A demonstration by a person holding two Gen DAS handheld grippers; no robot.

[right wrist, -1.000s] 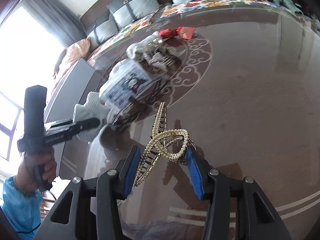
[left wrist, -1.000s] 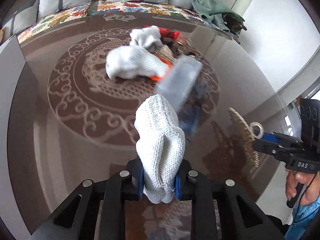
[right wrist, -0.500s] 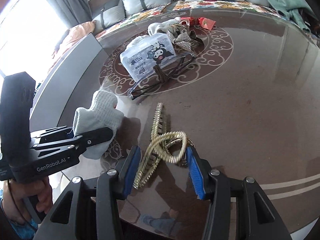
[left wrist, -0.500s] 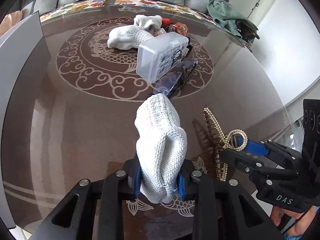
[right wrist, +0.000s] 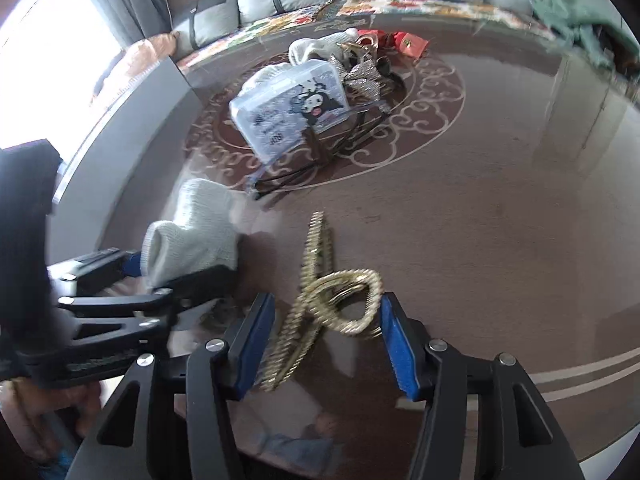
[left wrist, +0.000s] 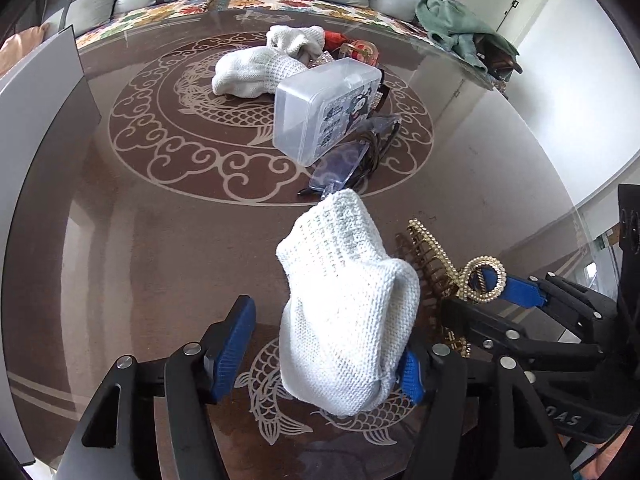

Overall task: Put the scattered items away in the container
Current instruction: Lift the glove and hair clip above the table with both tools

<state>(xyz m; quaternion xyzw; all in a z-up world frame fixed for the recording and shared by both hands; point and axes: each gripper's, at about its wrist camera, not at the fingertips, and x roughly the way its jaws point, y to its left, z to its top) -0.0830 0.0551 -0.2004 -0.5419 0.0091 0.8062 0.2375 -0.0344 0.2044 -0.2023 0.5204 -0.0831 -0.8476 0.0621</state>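
My left gripper (left wrist: 324, 352) is open; a white knitted sock (left wrist: 344, 304) leans against its right finger, with a wide gap to the left finger. The sock also shows in the right wrist view (right wrist: 192, 232). My right gripper (right wrist: 326, 332) is open around a gold pearl hair claw (right wrist: 332, 296); the claw touches the right finger and hangs loose. The claw shows in the left wrist view (left wrist: 452, 264) beside the sock. A clear plastic box with a cartoon label (left wrist: 324, 108) lies tilted at the table's centre.
Glasses (left wrist: 352, 156) lie before the box. More white socks (left wrist: 256, 68), a glittery clip (right wrist: 364, 76) and red items (right wrist: 404, 42) are piled behind it. The glass table (left wrist: 160, 240) has a sofa beyond and a green cloth (left wrist: 456, 24) at the far right.
Both grippers pulled back toward the near table edge. The left gripper's jaws have opened off the sock. The right gripper's jaws have widened around the hair claw.
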